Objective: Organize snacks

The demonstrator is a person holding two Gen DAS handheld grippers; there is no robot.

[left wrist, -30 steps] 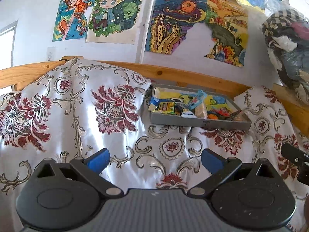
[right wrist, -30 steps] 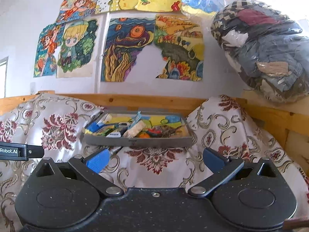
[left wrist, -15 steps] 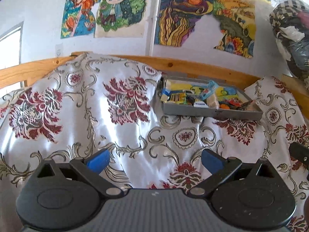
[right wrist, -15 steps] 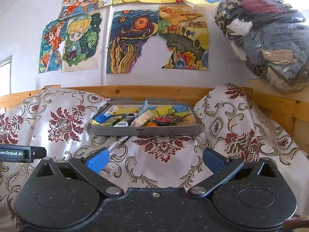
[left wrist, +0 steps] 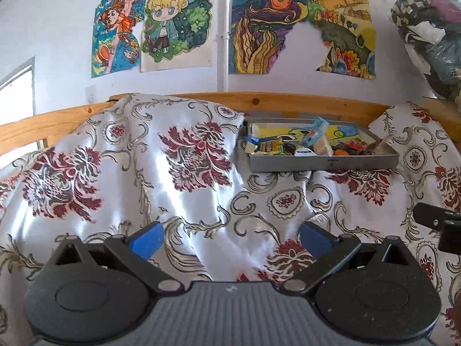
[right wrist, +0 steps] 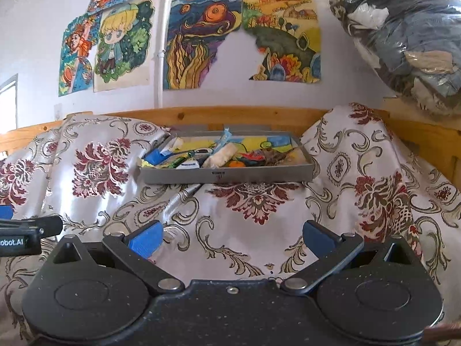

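Snacks (right wrist: 219, 157) lie heaped in a grey tray (right wrist: 259, 174) on the flowered cloth (left wrist: 184, 201), against the wooden rail. Over the past second the tray has climbed in both views as each hand-held gripper tipped. The left hand-held gripper (left wrist: 230, 238) and right hand-held gripper (right wrist: 230, 238) gape wide and empty, well short of the tray, so nothing is being sorted.

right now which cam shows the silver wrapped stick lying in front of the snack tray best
The right wrist view. There the silver stick lies in plain sight on the floral cloth, its far end at the front wall of the grey tray. In the left wrist view a cloth fold hides that spot, so only the tray and its snacks show.
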